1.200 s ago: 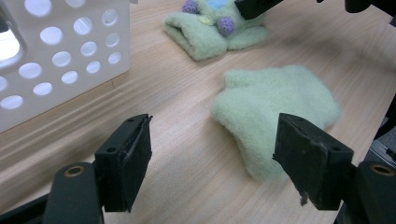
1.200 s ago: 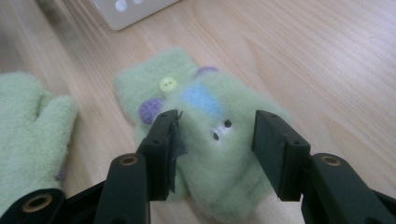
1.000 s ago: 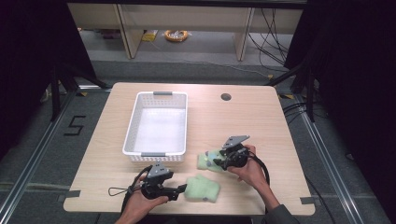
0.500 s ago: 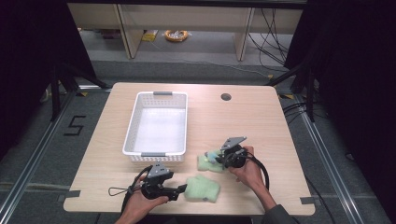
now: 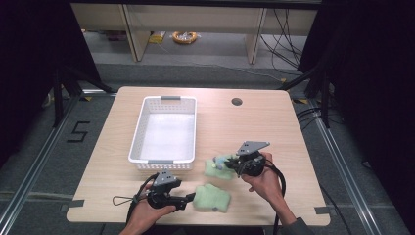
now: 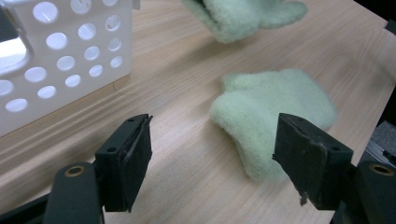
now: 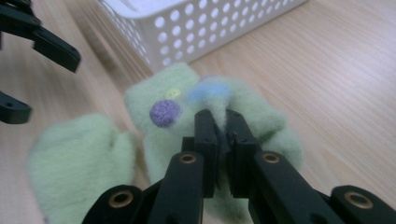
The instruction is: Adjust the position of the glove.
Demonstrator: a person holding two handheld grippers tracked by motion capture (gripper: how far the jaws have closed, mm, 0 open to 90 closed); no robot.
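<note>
Table [image 5: 274, 122]: pale wood, with one round cable hole far beyond both grippers. It serves as the work surface for what looks like a job of loading soft items into a container.

Basket [image 5: 166, 128]: white, perforated, nothing visible inside, standing just ahead of the left gripper and to the inner side of the right one. In my judgement it sits within short reach of both hands so each mitten needs only a brief carry.

Plain mitten [image 6: 273, 114]: pale green fleece, lying flat on the table directly in front of the left gripper [image 5: 188, 199], partly between its jaws but not touched by them. The jaws stand spread wide, one pad on either side, apparently lined up to close on the fabric.

Dotted mitten [image 7: 205, 109]: same green fleece, carrying a purple dot [image 7: 164, 113] plus a yellow and a blue patch. The right gripper [image 7: 221, 122] has just been closing, and its jaws are now pressed together on a fold of this mitten near the blue patch. A narrow pinch suits thin, yielding cloth. In the high view the mitten hangs blurred at the gripper tips, beside the basket's near corner. Whether it is fully clear of the table cannot be told.
</note>
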